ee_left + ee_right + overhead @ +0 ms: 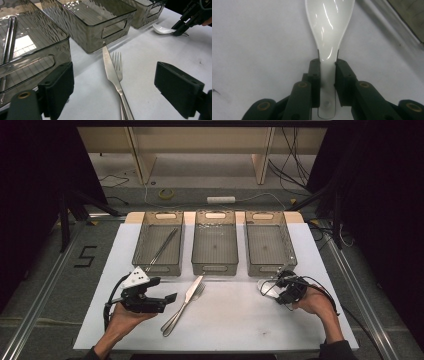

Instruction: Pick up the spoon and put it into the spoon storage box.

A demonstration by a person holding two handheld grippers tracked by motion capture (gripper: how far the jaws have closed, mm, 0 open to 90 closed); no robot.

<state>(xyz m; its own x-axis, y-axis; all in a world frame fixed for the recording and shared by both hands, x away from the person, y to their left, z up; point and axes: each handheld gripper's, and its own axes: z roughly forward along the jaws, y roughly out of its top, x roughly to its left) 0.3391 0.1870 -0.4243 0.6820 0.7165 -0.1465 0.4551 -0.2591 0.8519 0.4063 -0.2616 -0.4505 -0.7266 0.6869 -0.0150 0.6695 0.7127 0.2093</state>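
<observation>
A white ceramic spoon [265, 286] [329, 22] lies on the white table top at the right, just in front of the right bin. My right gripper [276, 289] [327, 75] is shut on its handle, one pad pressed on each side, low at the table. A steel knife [189, 296] [110, 65] lies across a fork [199, 291] [117, 62] in the middle of the table. My left gripper [167, 303] [117, 90] hovers open just left of them, pointing toward them, with nothing held. In the left gripper view, the spoon [161, 29] and the right gripper [181, 28] sit far off.
Three smoky clear bins stand in a row at the back: left bin [159, 267], middle bin [215, 267], right bin [270, 268]. A pair of metal chopsticks [162, 247] [8, 40] lies in the left bin. The white table top [235, 320] ends near my forearms.
</observation>
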